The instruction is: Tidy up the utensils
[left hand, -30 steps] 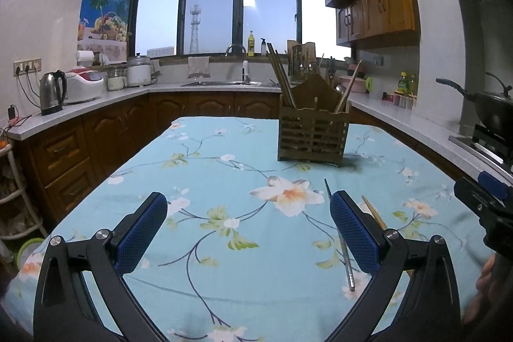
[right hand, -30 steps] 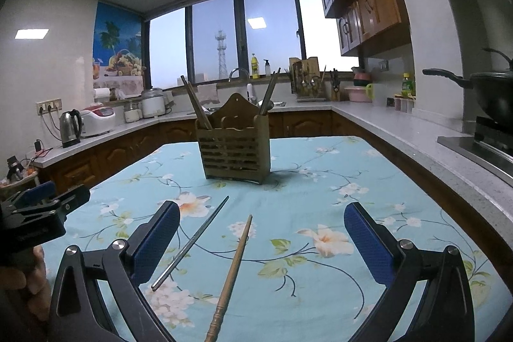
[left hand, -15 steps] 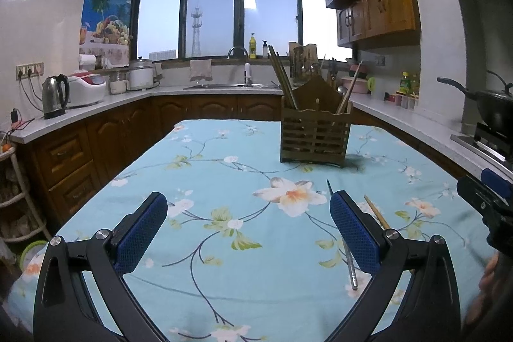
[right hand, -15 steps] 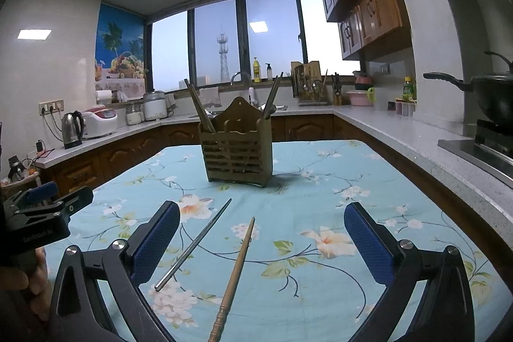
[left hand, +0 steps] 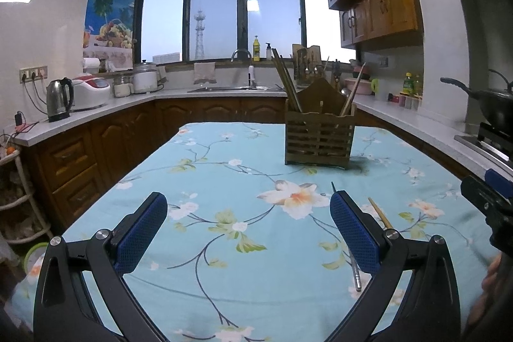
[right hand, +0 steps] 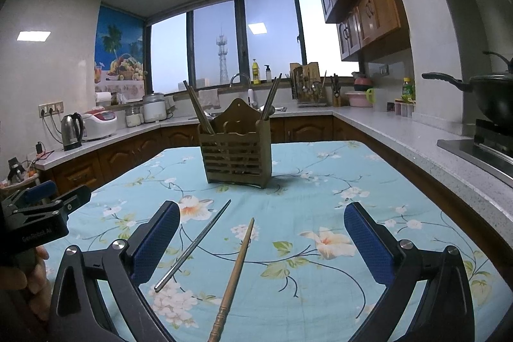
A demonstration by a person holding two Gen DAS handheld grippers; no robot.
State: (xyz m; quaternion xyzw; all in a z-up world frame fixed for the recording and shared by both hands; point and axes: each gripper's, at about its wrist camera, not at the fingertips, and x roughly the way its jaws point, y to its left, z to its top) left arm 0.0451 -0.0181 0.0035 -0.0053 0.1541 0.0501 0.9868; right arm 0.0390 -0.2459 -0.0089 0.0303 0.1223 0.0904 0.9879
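both claws had eased back a little; the left claw point(left hand: 245, 226) and right claw point(right hand: 261, 234) gaped open, empty, the metal chopstick point(right hand: 193, 245) and wooden chopstick point(right hand: 235, 273) lying just ahead of the right one, not yet picked up for the holder point(right hand: 236, 153)

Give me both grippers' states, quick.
Left gripper: open, holding nothing.
Right gripper: open, empty; metal chopstick and wooden chopstick lie below it.

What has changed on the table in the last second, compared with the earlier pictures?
Almost nothing. Both cameras drifted slightly. The left gripper and right gripper remain open, holding nothing. The metal chopstick and wooden chopstick lie as before, and the wooden utensil holder is unmoved.
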